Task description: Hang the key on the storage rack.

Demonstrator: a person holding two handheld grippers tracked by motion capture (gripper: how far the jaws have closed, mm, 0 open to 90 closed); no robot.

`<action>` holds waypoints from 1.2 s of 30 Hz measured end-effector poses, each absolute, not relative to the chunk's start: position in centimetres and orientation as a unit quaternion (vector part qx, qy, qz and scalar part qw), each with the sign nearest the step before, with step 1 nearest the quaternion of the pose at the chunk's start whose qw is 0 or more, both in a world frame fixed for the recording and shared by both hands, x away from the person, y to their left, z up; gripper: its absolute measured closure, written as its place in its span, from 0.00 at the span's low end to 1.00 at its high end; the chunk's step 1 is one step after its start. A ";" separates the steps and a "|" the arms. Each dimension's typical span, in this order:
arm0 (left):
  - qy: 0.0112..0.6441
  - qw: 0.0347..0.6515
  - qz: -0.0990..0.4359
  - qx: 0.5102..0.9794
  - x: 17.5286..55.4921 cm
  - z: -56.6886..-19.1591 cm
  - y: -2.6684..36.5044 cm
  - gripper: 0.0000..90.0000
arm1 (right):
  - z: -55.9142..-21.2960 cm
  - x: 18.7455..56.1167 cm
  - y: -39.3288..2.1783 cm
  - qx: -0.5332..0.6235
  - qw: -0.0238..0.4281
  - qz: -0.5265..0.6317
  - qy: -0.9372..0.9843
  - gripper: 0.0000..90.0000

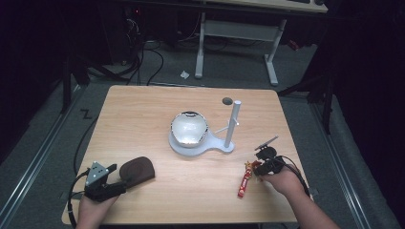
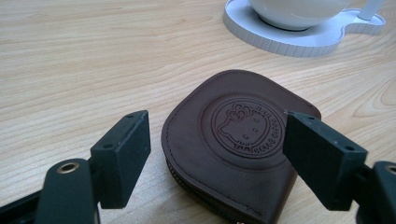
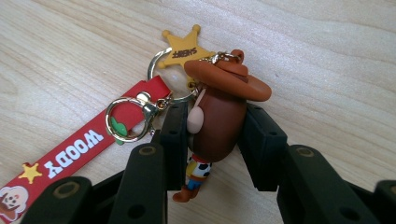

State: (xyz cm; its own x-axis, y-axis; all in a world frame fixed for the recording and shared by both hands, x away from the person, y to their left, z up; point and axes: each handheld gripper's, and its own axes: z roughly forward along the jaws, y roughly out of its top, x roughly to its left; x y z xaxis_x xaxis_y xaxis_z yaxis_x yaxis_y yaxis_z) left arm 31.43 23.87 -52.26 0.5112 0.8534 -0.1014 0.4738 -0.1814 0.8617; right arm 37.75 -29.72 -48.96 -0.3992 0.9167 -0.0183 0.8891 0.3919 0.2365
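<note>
A: What did the right claw (image 3: 212, 140) have?
B: It was clamped on the cowboy figure (image 3: 219, 116), pads pressing its brown head from both sides. The figure lay on the tabletop (image 1: 191, 191) near the right front edge, with a star charm (image 3: 185, 48), a key ring and a red strap (image 3: 79, 151) attached and trailing towards the person.

A: And the left claw (image 2: 217, 154)?
B: Its jaws stood apart, either side of a brown pouch (image 2: 238, 140) near the left front edge, not touching it. The pouch lay flat, and I couldn't tell what was inside.

A: Any other container?
B: A white bowl (image 1: 189, 128) sat on a white stand (image 1: 200, 147) at mid-table, a post (image 1: 232, 123) rising just beside it. Glare hid its inside.
</note>
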 end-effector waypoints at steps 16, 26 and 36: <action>0.450 0.455 0.208 0.740 31.5 -52.3 23.9 0.26 | -47.3 37.2 -30.1 0.531 0.036 0.107 0.840 0.72; 0.448 0.454 0.207 0.742 31.6 -52.4 23.8 0.26 | -45.2 36.5 -30.0 0.515 0.026 0.111 0.850 0.72; 0.450 0.455 0.207 0.740 31.6 -52.4 24.0 0.26 | -42.5 35.8 -29.5 0.500 0.025 0.114 0.858 0.72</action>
State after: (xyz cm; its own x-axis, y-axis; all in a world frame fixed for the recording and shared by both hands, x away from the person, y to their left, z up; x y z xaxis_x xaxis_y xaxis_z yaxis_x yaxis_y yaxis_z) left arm 31.65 23.97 -52.36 0.5085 0.8549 -0.1026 0.4777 -0.1810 0.8597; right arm 35.77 -29.53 -42.52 -0.4993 0.8635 0.0710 0.8521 0.4744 0.2211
